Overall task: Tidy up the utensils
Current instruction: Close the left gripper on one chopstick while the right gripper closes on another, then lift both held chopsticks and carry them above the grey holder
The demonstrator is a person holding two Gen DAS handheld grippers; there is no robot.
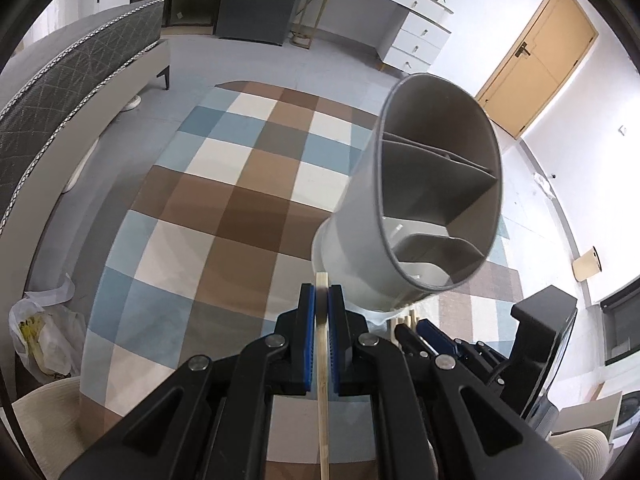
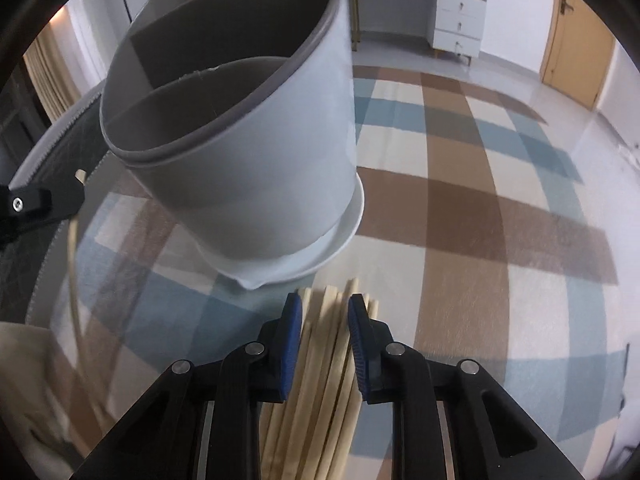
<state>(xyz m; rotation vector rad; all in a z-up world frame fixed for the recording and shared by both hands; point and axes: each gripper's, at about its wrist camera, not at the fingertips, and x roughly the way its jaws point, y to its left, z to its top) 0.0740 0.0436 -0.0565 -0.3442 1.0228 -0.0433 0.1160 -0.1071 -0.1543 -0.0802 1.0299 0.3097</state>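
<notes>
Pale wooden chopstick (image 1: 322, 364) pinched tight in the left gripper (image 1: 321, 312), jaws closed on it, tip poking just past the pads, lower end cut off by the frame. Just ahead on the glass worktop (image 2: 460, 280), a grey divided utensil holder (image 1: 424, 200) on its white saucer (image 2: 320, 256). Right gripper (image 2: 324, 312) straddling a bundle of chopsticks (image 2: 320, 380); jaws part-closed, pad contact hard to make out.

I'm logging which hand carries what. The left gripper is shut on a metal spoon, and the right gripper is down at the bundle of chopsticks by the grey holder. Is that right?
Not quite. The left gripper is shut on a single wooden chopstick, not a metal spoon; the left wrist view shows it. The rest stands: the right gripper is down at the bundle of chopsticks by the grey holder.
</notes>
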